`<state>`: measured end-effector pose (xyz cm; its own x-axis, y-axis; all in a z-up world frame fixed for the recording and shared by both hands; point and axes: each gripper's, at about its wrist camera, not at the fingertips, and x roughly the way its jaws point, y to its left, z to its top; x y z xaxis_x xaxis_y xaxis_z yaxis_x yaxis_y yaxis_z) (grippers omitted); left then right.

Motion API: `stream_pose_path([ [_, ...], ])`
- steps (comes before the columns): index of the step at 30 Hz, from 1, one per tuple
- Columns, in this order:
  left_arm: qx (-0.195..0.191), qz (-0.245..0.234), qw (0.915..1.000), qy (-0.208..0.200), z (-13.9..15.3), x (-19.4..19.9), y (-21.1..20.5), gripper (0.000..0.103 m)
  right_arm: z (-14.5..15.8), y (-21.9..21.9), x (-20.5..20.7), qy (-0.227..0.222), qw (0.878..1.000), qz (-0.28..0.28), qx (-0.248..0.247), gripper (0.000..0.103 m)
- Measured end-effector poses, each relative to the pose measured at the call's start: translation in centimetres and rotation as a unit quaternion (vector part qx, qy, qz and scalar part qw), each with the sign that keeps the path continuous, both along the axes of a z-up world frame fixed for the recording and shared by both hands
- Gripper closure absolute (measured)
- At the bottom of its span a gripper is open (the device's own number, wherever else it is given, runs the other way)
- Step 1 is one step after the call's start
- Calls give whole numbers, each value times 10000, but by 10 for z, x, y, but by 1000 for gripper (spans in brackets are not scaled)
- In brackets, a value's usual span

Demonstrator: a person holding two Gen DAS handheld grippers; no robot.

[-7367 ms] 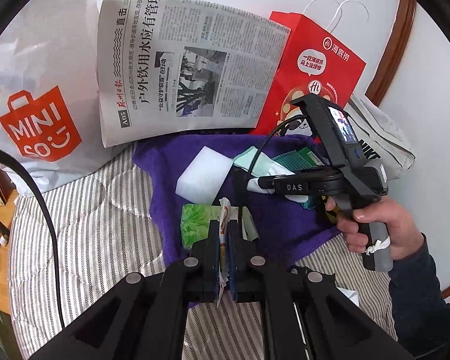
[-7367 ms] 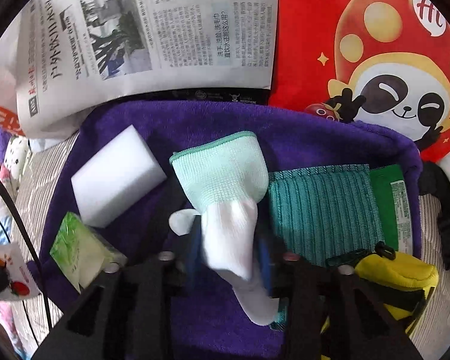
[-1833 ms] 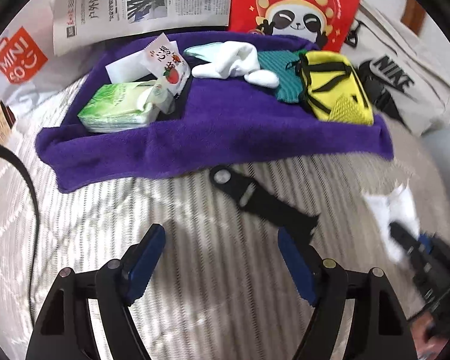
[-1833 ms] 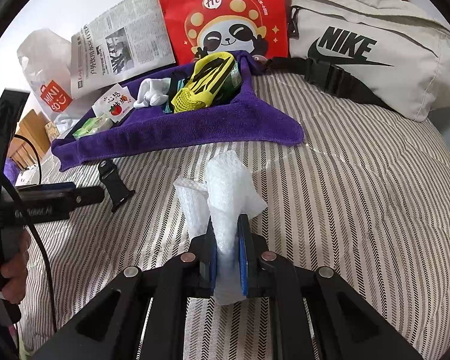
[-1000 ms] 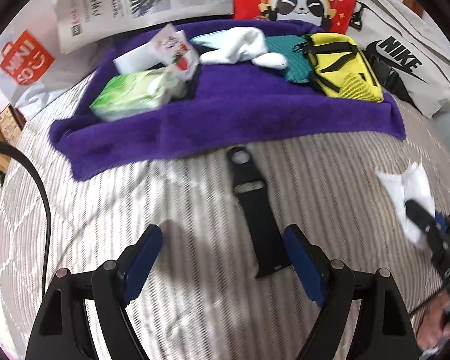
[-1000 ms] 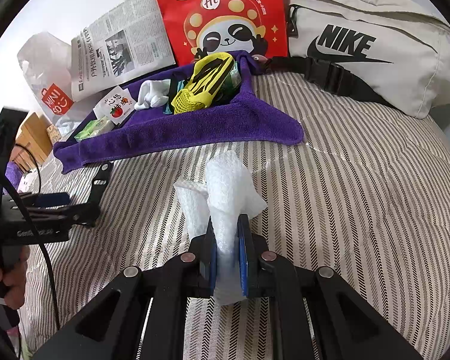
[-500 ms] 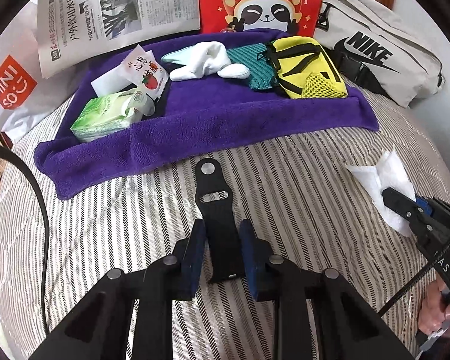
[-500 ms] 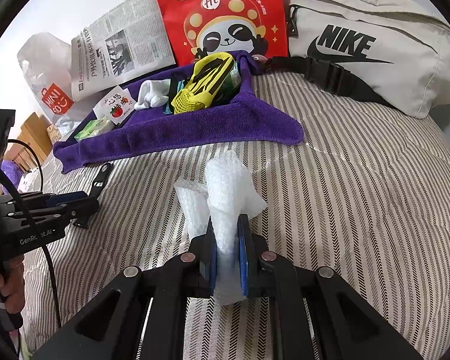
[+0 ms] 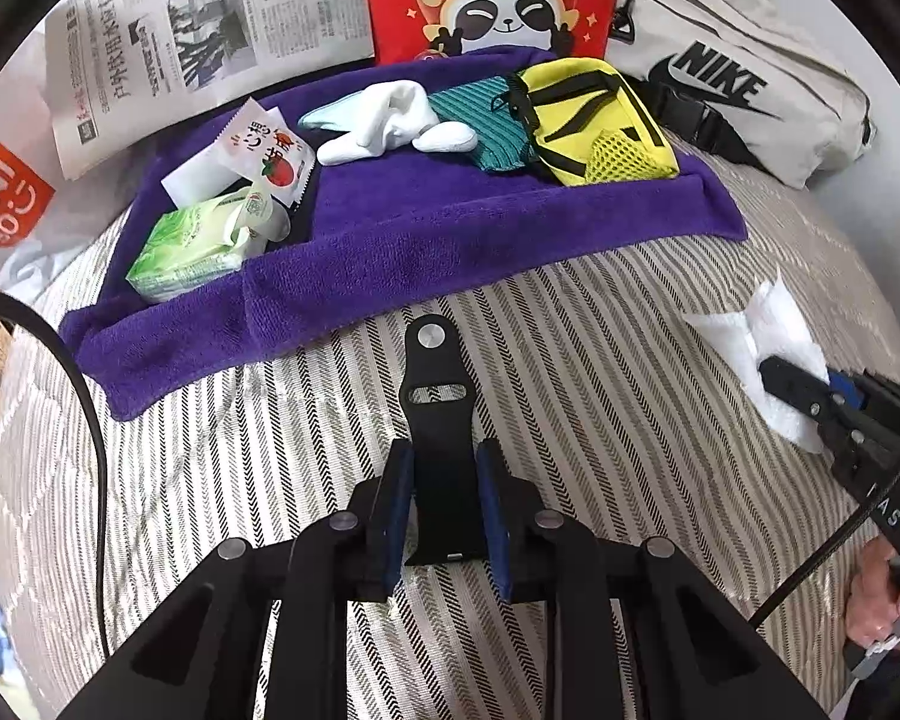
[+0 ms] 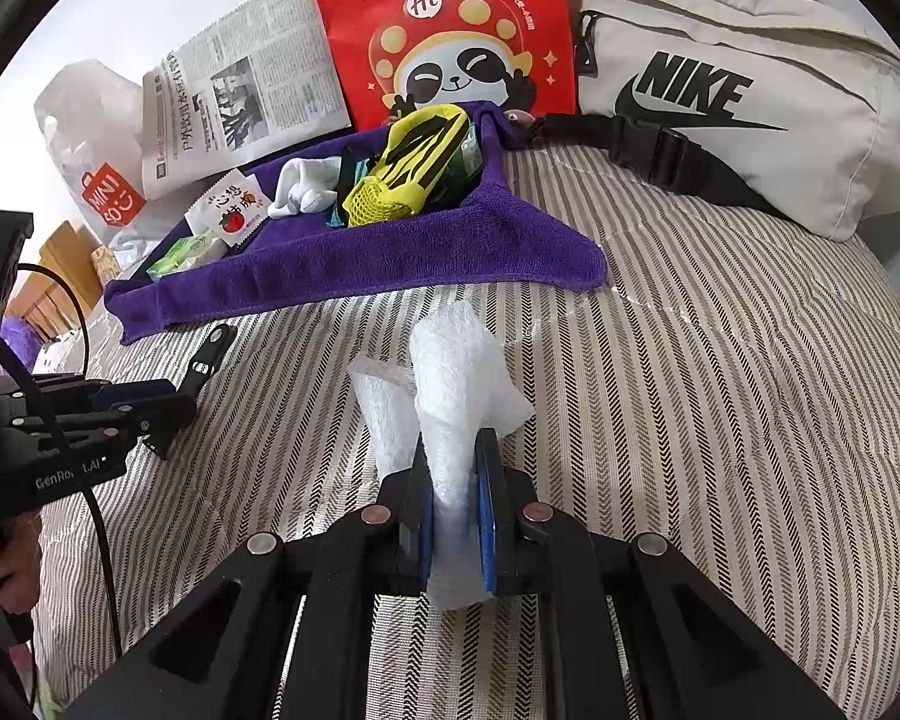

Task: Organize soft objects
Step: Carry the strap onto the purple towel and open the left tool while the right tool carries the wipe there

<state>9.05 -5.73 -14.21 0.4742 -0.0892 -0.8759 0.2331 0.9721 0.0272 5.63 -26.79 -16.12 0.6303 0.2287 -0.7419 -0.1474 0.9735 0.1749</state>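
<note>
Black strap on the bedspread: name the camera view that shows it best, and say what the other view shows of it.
Left wrist view. The black strap lies full length at centre, its near end between the left gripper pads. In the right wrist view it is small at the left edge, foreshortened, its near end hidden by that gripper.

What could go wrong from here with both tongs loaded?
The left tongs pinch only the near end of the black strap, so it may droop, swing or slip when lifted. The white foam sheet in the right tongs is floppy and could snag the purple towel edge.
</note>
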Motion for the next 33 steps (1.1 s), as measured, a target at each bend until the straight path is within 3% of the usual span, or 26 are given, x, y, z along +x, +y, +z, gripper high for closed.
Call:
stream_pose_path([
  [19, -115, -105, 9997, -183, -2, -1, 3, 83, 0, 0, 1, 10, 10000, 6, 12, 91],
  [25, -603, -68, 9982, -4, 7, -4, 18, 83, 0, 0, 1, 9, 10000, 1, -8, 91],
  [29, -700, -18, 9975, -53, 17, -10, 30, 83, 2, 4, 3, 83, 9998, 128, -154, 91],
  [33, -850, 75, 9963, -80, 23, -15, 43, 83, 6, 4, 5, 259, 9994, 201, 67, 91],
])
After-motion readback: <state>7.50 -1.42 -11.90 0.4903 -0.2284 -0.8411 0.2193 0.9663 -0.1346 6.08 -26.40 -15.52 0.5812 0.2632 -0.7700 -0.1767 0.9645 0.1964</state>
